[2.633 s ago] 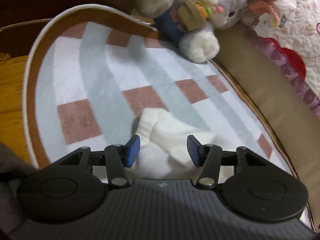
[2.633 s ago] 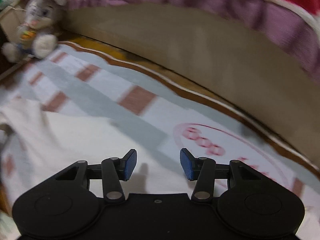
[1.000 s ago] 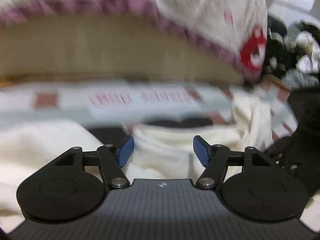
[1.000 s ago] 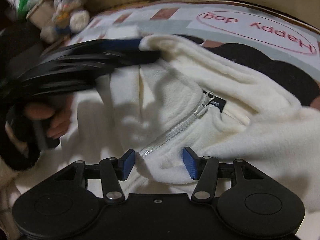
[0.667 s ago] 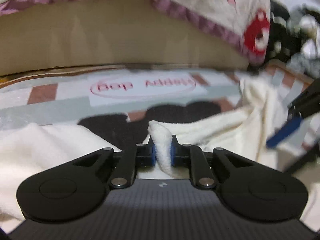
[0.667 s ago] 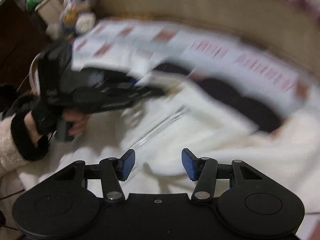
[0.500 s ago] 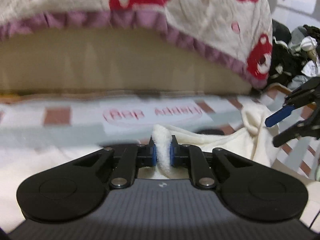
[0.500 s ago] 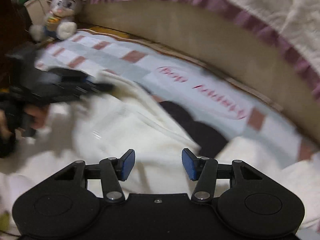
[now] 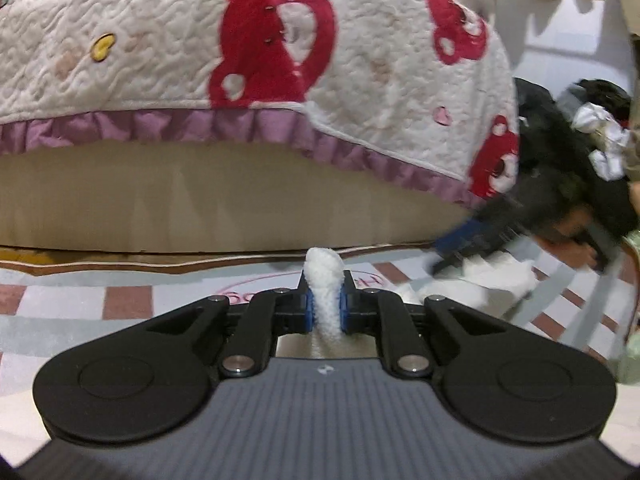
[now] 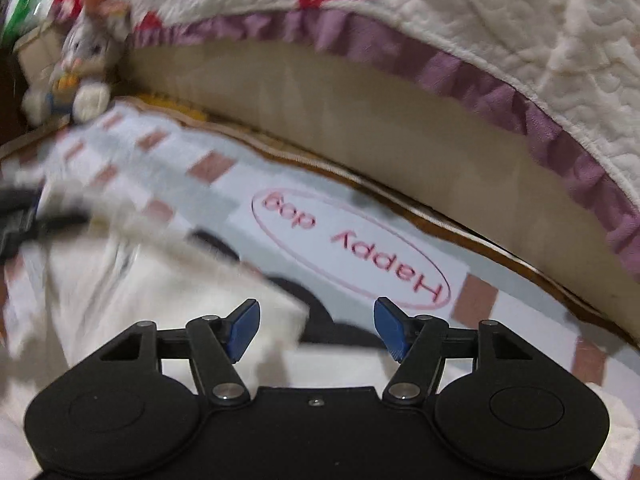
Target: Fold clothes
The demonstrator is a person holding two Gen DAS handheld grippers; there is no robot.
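Left gripper [image 9: 324, 307]: I am pinching a ridge of the white fleece garment [image 9: 324, 280] between nearly closed pads; the nap is bulging above the tips.
Right gripper [image 10: 316, 330]: my jaws are opening, wide apart, gripping nothing; garment folds are lying beneath and to the left of the fingers.
Garment axis: I am judging it as running leftward from the right fingers toward the left gripper [image 10: 24, 216].
Nearer hand: the right one, hovering over loose fleece [image 10: 168, 288].
Beyond the fingers: the checked mat [image 10: 360, 248], then the quilted bedspread [image 10: 520, 40].
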